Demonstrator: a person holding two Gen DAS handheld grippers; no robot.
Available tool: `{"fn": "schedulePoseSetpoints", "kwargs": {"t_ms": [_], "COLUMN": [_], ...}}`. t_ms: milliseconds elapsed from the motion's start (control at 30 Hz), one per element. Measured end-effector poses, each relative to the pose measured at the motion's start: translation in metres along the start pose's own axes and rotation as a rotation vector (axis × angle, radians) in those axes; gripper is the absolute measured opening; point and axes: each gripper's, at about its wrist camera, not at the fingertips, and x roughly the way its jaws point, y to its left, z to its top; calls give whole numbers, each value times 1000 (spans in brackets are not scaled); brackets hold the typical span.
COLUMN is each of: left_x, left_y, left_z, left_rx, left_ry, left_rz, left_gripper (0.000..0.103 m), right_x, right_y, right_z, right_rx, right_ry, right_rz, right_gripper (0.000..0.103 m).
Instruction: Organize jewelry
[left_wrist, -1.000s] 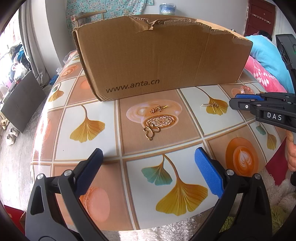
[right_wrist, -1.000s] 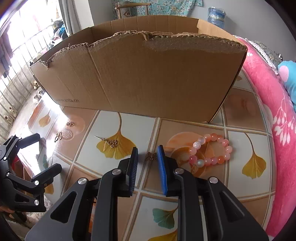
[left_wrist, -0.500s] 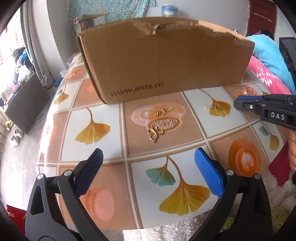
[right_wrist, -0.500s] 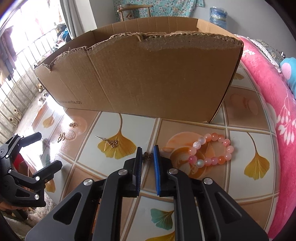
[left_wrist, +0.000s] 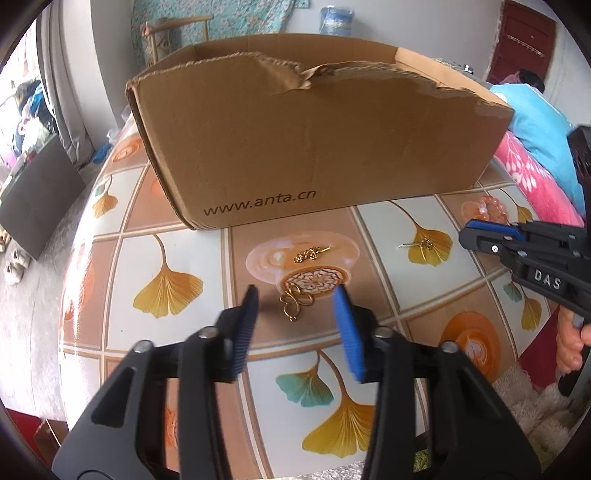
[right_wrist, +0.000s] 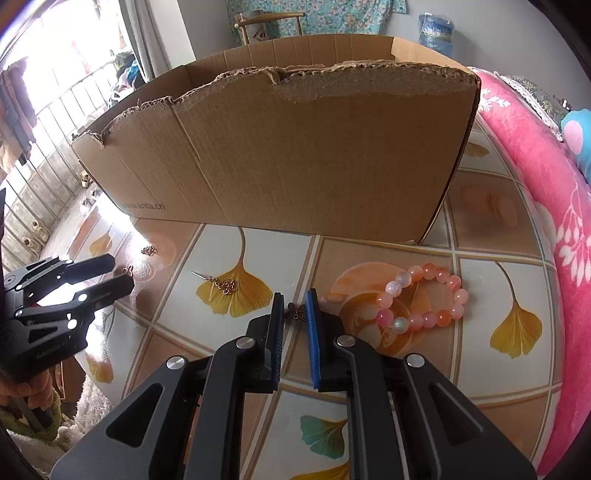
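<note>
A torn cardboard box (left_wrist: 317, 147) stands at the back of the patterned table; it also shows in the right wrist view (right_wrist: 288, 155). My left gripper (left_wrist: 295, 306) is open, its pads either side of a gold looped earring (left_wrist: 293, 304) on the table. A second gold piece (left_wrist: 308, 254) lies beyond it. My right gripper (right_wrist: 294, 308) is nearly closed around a small dark butterfly charm (right_wrist: 295, 311) on the table; contact is unclear. A gold chain with a pin (right_wrist: 221, 283) lies to its left, a pink bead bracelet (right_wrist: 424, 297) to its right.
The table (left_wrist: 173, 258) is round with ginkgo-leaf tiles and its edge runs close in front. A pink blanket (right_wrist: 546, 192) lies along the right side. A fluffy white rug (left_wrist: 535, 398) is below the table edge.
My left gripper moved forward over the gold looped earring and its jaws narrowed. My right gripper narrowed from a small gap to almost closed around the butterfly charm.
</note>
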Motion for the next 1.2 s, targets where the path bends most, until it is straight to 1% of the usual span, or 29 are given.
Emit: {"fn": "schedulePoseSetpoints", "kwargs": {"t_ms": [133,233,467,600,667,767,1000,1033,1067,1200], "left_x": [3,3,5,6,5,5,4,3,3,2], "left_y": [-2,-6,-12,-19,-22,-19,-17,-15,-14,-10], "left_z": [1,2,7,10,9,9,8,8,8,6], "left_rx": [10,27,35,48,59,43,45,44,45,39], "left_ry": [14,24,41,38,34,33,31,27,32,31], "left_rz": [34,56,61,56,64,50,43,43,40,36], "left_gripper": [25,23,22,15,15,15,15,2,0,0], "right_x": [-1,-1,-3,-3,-3,-4,-6,-6,-6,-8], "right_y": [-2,-3,-5,-6,-6,-8,-10,-11,-11,-7], "right_z": [-1,-2,-3,-3,-3,-3,-3,-3,-2,-2], "right_rx": [3,3,-1,1,1,3,7,7,6,-11], "right_ry": [-3,-5,-8,-10,-11,-12,-9,-8,-8,-9], "right_rz": [7,12,20,27,30,36,43,42,42,34], "right_gripper": [12,12,12,12,12,12,12,12,12,12]}}
